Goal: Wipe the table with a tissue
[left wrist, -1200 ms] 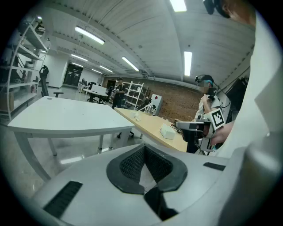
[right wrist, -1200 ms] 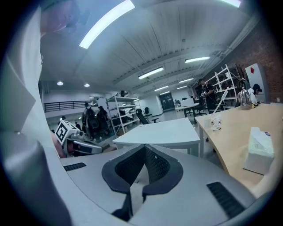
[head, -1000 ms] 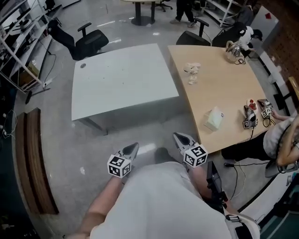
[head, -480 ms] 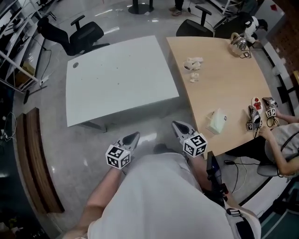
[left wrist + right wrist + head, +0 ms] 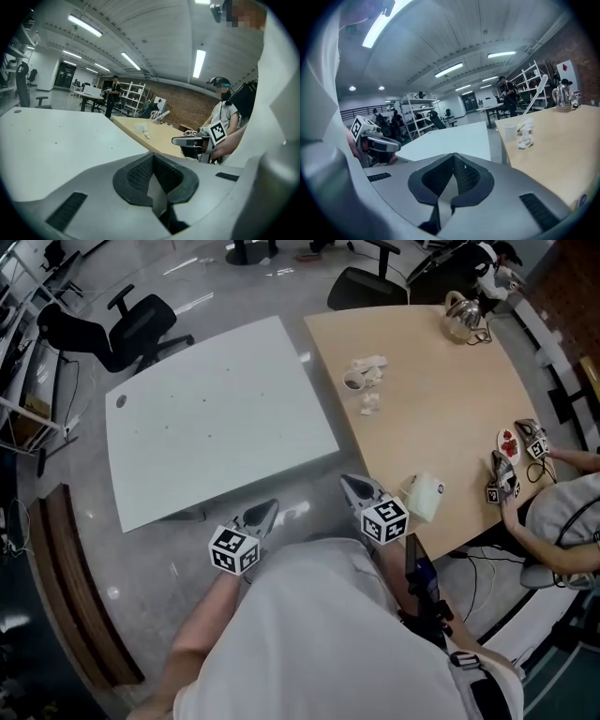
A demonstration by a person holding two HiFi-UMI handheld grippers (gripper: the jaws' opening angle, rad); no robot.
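The white table (image 5: 206,418) and the wooden table (image 5: 441,399) stand side by side ahead of me. A pale tissue pack (image 5: 424,497) lies at the wooden table's near edge, just right of my right gripper (image 5: 354,488). Crumpled tissues (image 5: 371,403) and a small cup (image 5: 353,381) sit further back, and show as tissues (image 5: 526,133) and cup (image 5: 510,131) in the right gripper view. My left gripper (image 5: 267,513) hangs over the floor before the white table's near edge. Both are shut and hold nothing: right gripper (image 5: 453,157), left gripper (image 5: 153,159).
A kettle (image 5: 459,315) stands at the far end of the wooden table. A seated person (image 5: 562,521) at the right has gripper devices (image 5: 511,474) lying on that table. Office chairs (image 5: 122,324) stand beyond the white table; a dark bench (image 5: 70,587) runs along the left.
I have walked toward the tables with both grippers held out in front. The tissue pack, earlier well ahead to the right, now lies right beside my right gripper.
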